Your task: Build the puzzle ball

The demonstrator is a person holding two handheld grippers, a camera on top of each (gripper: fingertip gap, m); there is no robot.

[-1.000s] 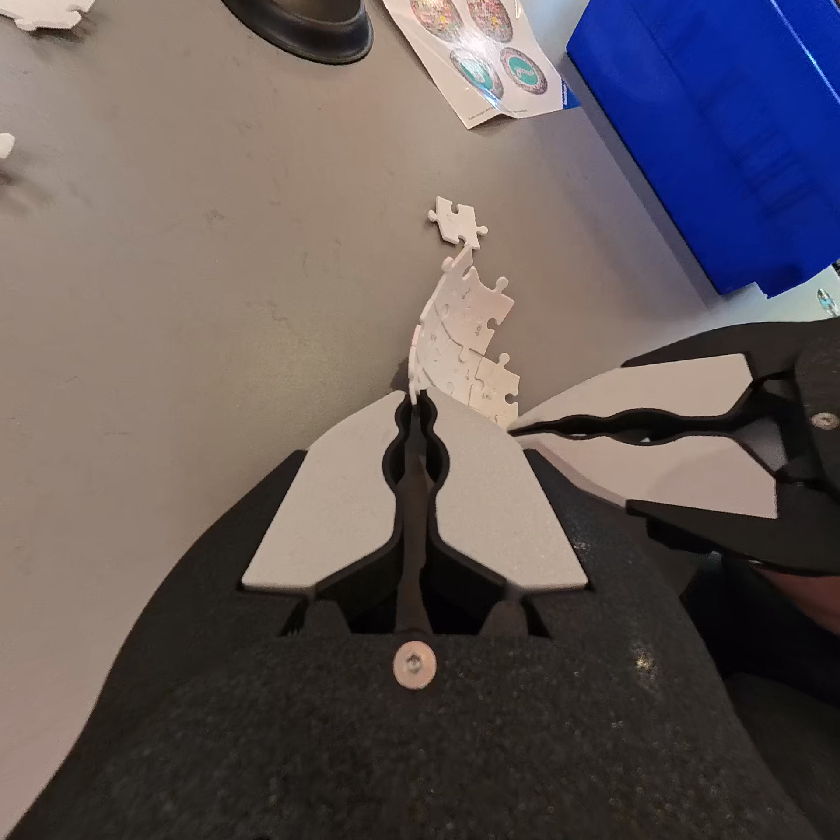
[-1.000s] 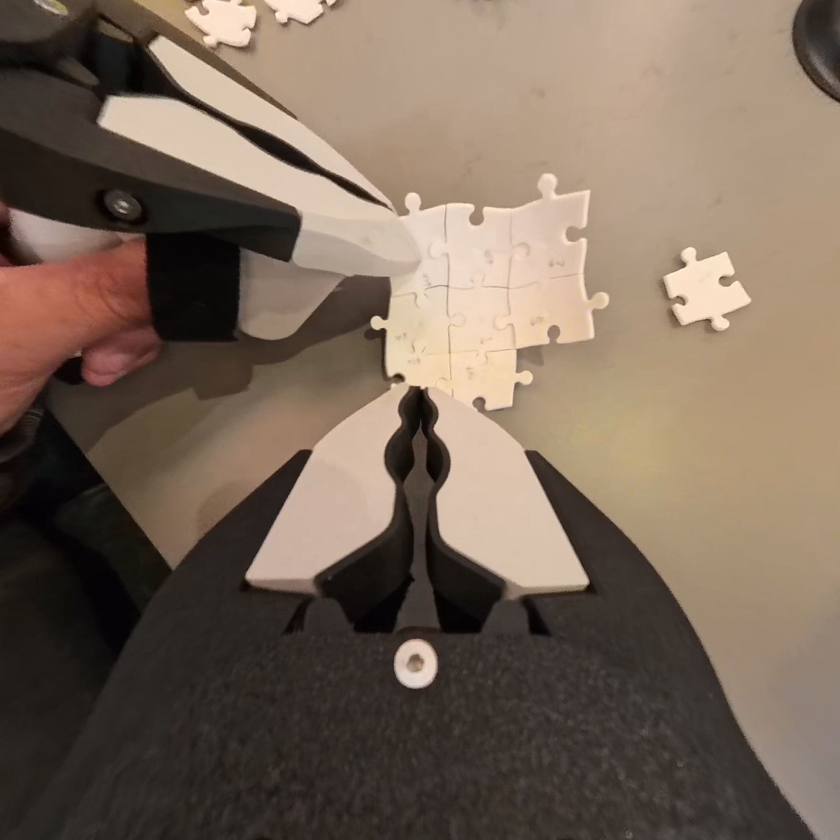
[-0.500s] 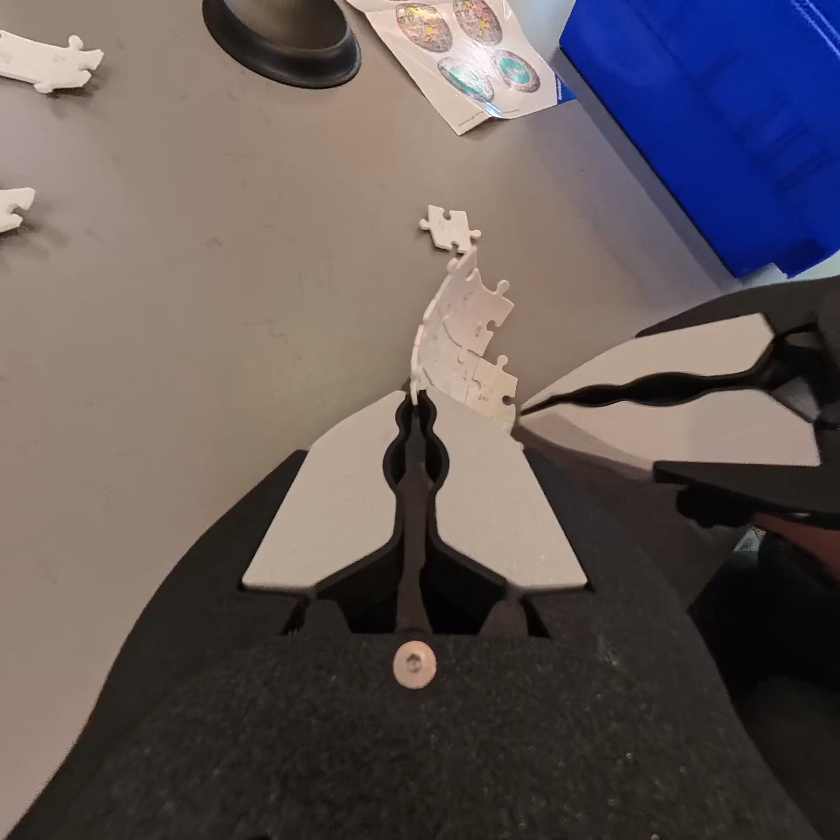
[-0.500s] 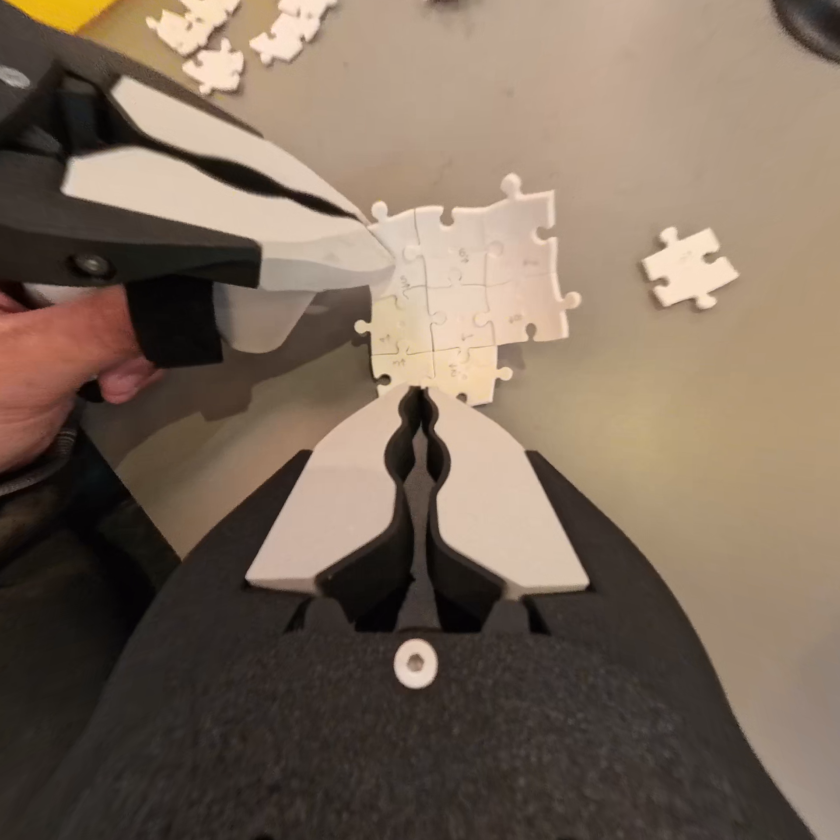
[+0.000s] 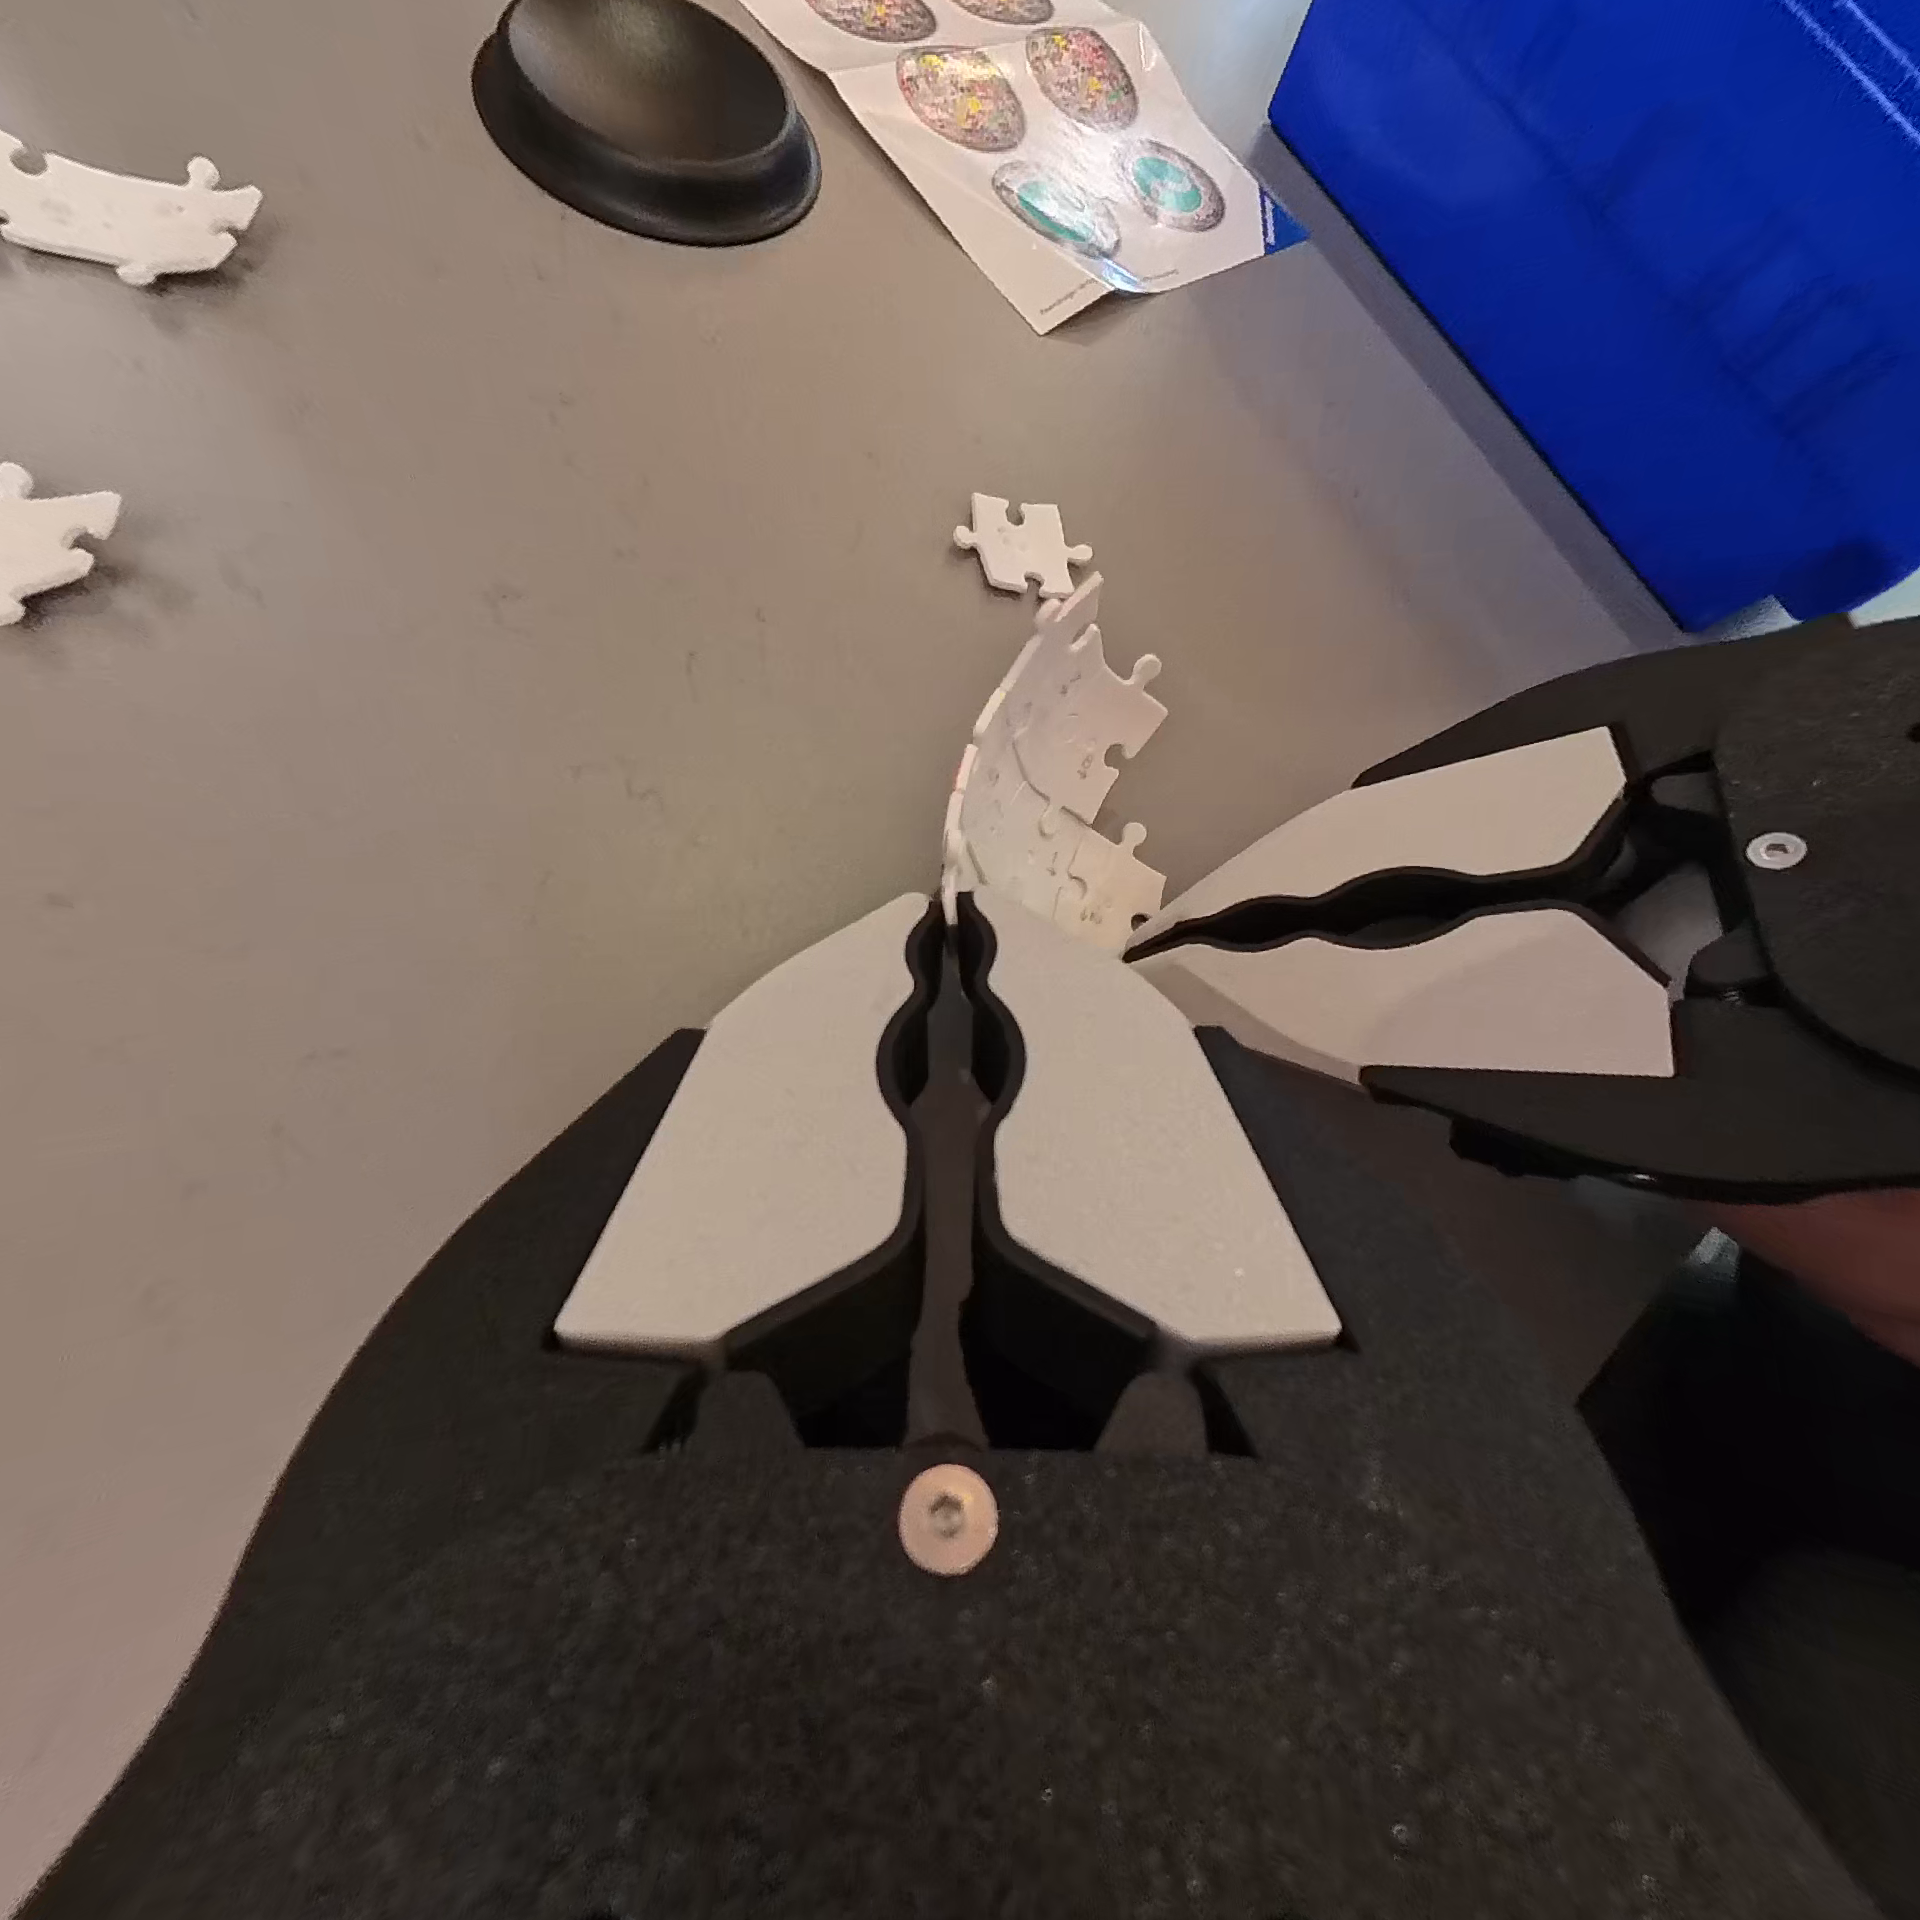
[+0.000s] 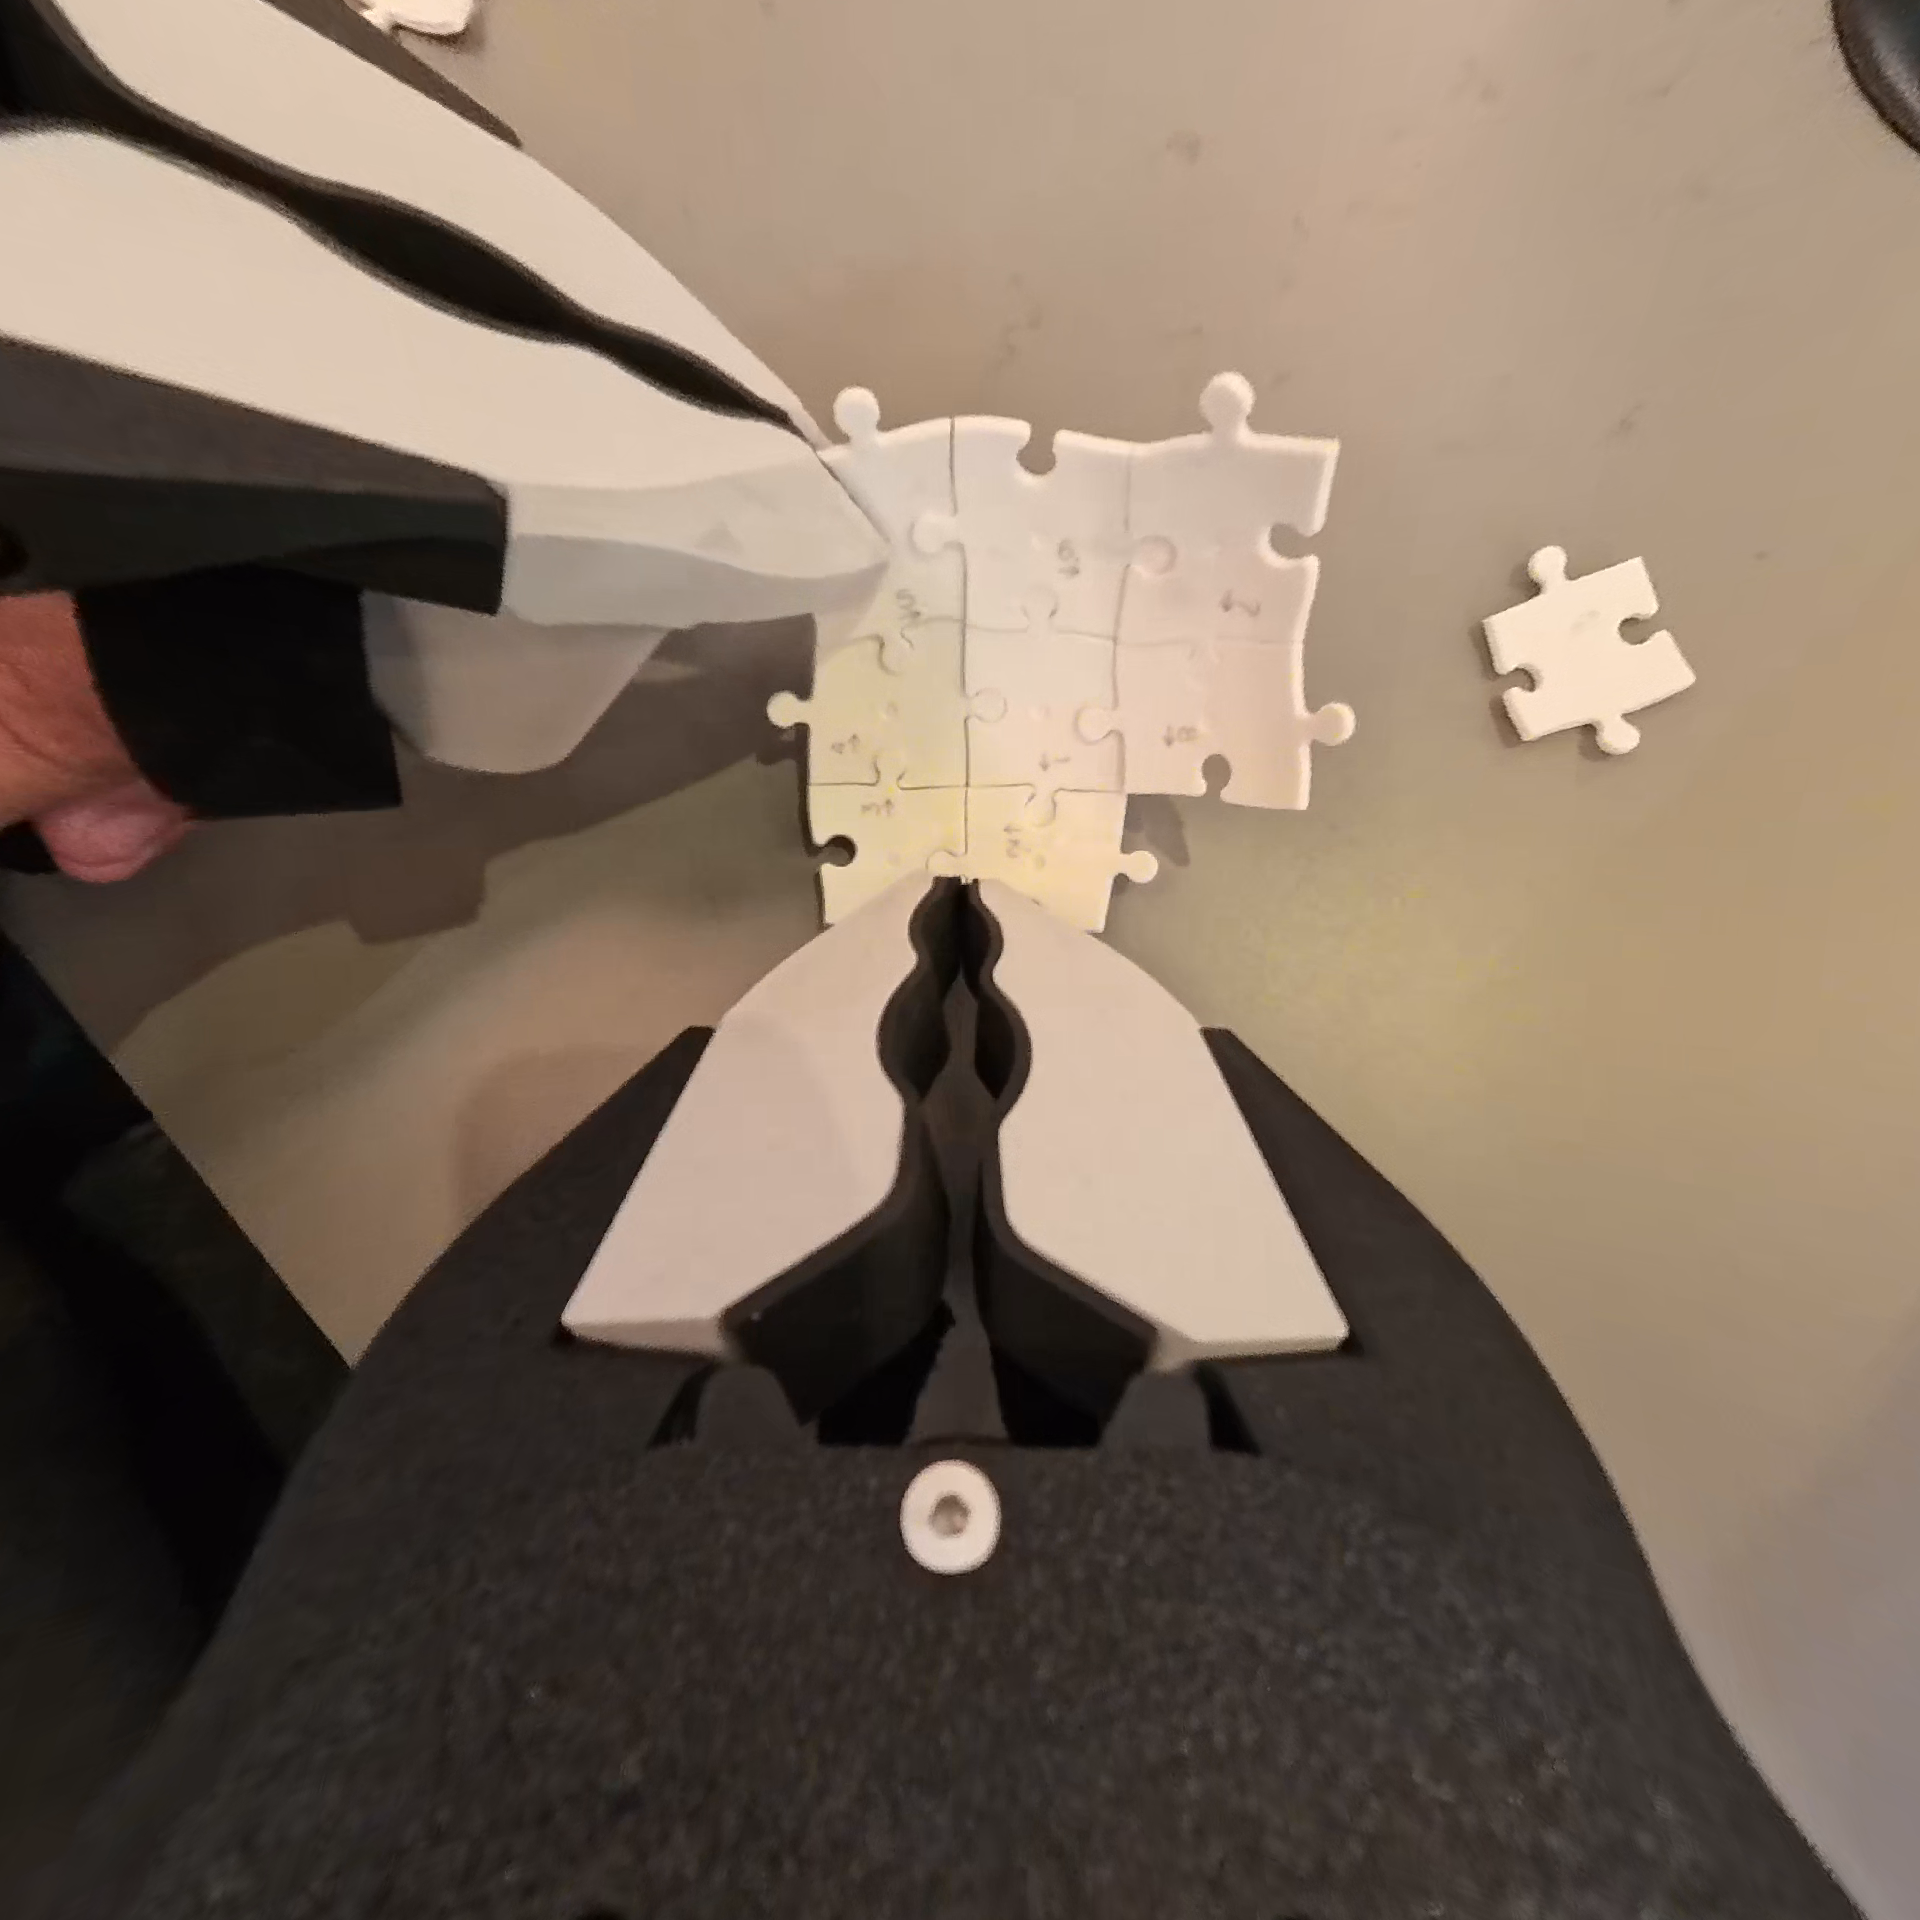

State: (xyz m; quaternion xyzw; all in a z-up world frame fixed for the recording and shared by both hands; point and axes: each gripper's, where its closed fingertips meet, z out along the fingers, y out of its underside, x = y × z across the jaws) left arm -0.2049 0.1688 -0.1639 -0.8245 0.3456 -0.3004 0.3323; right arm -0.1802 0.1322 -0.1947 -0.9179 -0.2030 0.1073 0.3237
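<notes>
your left hand-held gripper (image 5: 951, 914) pinches the curved puzzle panel's (image 6: 1070, 644) side edge above the worktop (image 5: 416, 727), your right hand-held gripper (image 6: 961, 888) pinches its lower edge, so next fetch the loose piece (image 6: 1584, 649) lying just right.

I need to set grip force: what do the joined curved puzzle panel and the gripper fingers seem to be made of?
The curved puzzle panel looks like rigid white plastic, matte: it holds its bend while gripped by its edges, with thick clean-cut edges. The left gripper and right gripper have pale fingers with a fine grainy matte surface, possibly printed plastic, over wavy black inner pads.
</notes>
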